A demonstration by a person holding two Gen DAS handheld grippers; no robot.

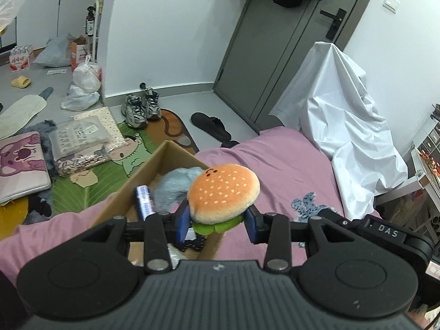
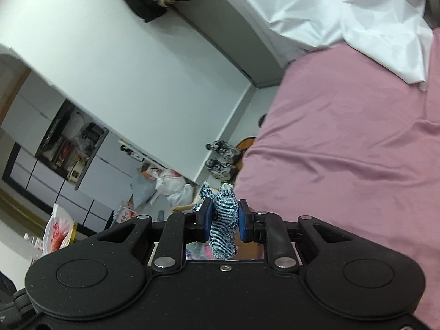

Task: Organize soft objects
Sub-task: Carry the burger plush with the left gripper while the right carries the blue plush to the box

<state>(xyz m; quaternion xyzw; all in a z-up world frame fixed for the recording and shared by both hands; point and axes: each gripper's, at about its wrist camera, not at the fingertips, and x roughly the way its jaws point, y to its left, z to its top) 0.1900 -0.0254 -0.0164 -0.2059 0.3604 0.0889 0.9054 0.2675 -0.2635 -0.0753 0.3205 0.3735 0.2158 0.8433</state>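
Pink bedsheet (image 1: 288, 165) covers the bed, with a white draped cloth (image 1: 343, 126) at its far side. On the bed sits an open cardboard box (image 1: 143, 181), already holding a grey fuzzy plush (image 1: 176, 187). Above its near corner, the left gripper (image 1: 217, 220) clamps a hamburger plush (image 1: 224, 192). The right gripper (image 2: 222, 220) pinches a denim plush toy (image 2: 224, 220) above the bed's edge. Judging by this, sorting is midway: both held toys still need boxing.
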